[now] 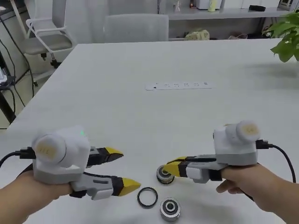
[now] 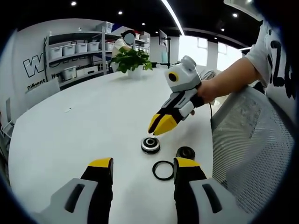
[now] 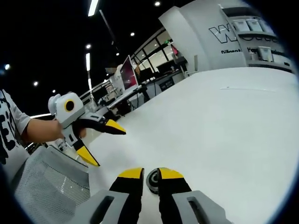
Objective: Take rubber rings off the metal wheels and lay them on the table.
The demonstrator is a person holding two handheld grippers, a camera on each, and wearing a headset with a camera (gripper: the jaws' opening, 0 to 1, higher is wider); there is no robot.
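Risk: right claw (image 1: 170, 169), pinched narrow and empty, hovers at a metal wheel (image 1: 164, 174). I judge a poke may skid it across the desk (image 1: 140, 116) (nothing pins it). Left claw (image 1: 131, 169) gapes wide beside one freed rubber ring (image 1: 147, 197).

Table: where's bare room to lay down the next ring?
Wide bare table between the socket strip and the left gripper and right gripper. Crowded at the near edge between them: a loose rubber ring and two wheels.
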